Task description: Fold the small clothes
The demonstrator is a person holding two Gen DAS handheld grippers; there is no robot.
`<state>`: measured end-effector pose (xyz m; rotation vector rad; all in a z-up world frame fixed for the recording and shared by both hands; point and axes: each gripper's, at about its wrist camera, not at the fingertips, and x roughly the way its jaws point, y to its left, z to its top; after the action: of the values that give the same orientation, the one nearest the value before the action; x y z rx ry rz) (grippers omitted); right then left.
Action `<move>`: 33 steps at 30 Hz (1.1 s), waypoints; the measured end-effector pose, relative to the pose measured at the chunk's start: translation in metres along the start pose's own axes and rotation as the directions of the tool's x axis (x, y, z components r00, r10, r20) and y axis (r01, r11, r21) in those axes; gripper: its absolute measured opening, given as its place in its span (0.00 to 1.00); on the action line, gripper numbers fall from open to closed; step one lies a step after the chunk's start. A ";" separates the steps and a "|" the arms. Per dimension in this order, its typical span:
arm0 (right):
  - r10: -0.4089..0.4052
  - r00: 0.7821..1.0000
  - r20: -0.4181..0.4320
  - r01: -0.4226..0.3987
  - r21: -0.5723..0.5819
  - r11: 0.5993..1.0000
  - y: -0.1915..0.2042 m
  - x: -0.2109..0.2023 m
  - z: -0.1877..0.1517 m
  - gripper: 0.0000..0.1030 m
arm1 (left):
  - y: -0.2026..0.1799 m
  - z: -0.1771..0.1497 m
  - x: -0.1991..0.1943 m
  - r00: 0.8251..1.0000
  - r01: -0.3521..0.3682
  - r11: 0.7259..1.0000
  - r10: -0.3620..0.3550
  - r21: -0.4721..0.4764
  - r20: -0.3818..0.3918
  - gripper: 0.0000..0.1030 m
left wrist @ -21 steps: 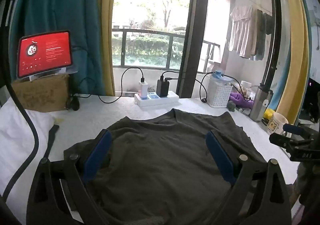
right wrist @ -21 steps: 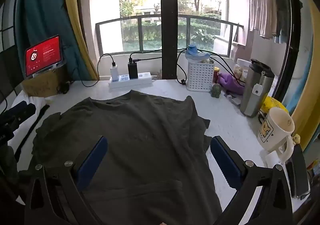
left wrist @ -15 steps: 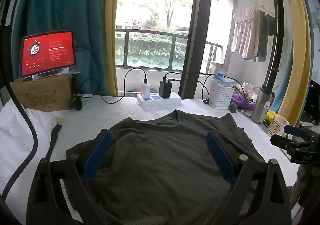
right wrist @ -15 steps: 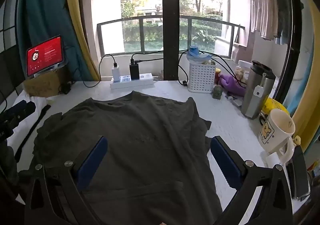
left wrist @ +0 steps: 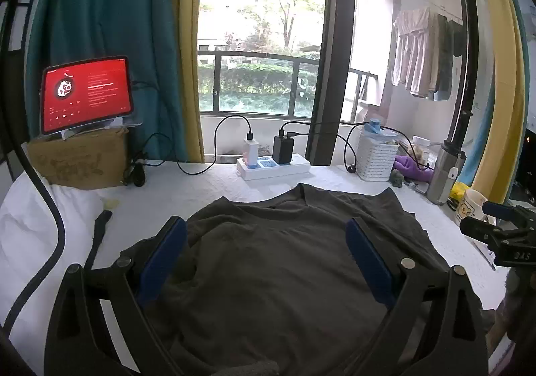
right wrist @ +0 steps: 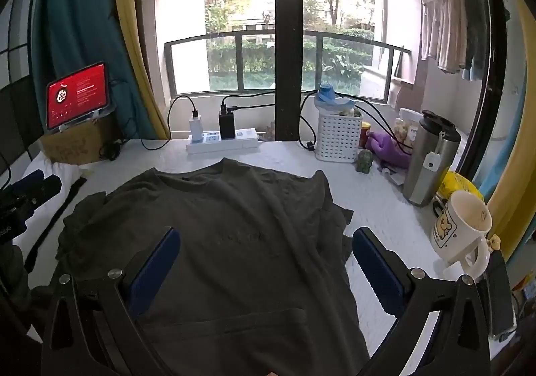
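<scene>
A dark olive T-shirt [right wrist: 241,242] lies spread on the white table [right wrist: 368,195], collar toward the power strip [right wrist: 222,141], its sleeves bunched and rumpled at both sides. The left gripper [left wrist: 266,232] and right gripper [right wrist: 266,242] hover over the shirt, each with jaws wide apart and holding nothing.

- T-shirt [right wrist: 234,242]: plain dark olive-grey.
- Table cover [right wrist: 368,195]: white.
- Gripper pads [left wrist: 164,258]: blue.
- Tablet screen [left wrist: 87,94]: red.
- Mug [right wrist: 459,228]: cream, yellow bear print.
- Curtain [left wrist: 100,41]: teal, yellow edge.
</scene>
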<state>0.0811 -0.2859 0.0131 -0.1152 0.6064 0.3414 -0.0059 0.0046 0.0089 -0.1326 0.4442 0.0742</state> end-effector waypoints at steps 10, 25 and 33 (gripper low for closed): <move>-0.001 1.000 0.003 0.001 -0.005 1.000 0.001 -0.001 -0.002 1.00 | -0.002 -0.001 -0.001 1.000 -0.007 1.000 0.007 0.003 0.001 0.92; 0.000 1.000 0.003 0.000 -0.007 1.000 0.002 -0.002 -0.002 1.00 | -0.003 -0.002 -0.002 1.000 -0.016 1.000 0.016 0.013 -0.003 0.92; 0.002 1.000 0.003 -0.002 -0.005 1.000 0.002 -0.001 -0.002 1.00 | -0.004 -0.001 -0.002 1.000 -0.026 1.000 0.026 0.013 -0.009 0.92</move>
<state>0.0782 -0.2848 0.0120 -0.1191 0.6022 0.3448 -0.0075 0.0005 0.0094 -0.1140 0.4560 0.0962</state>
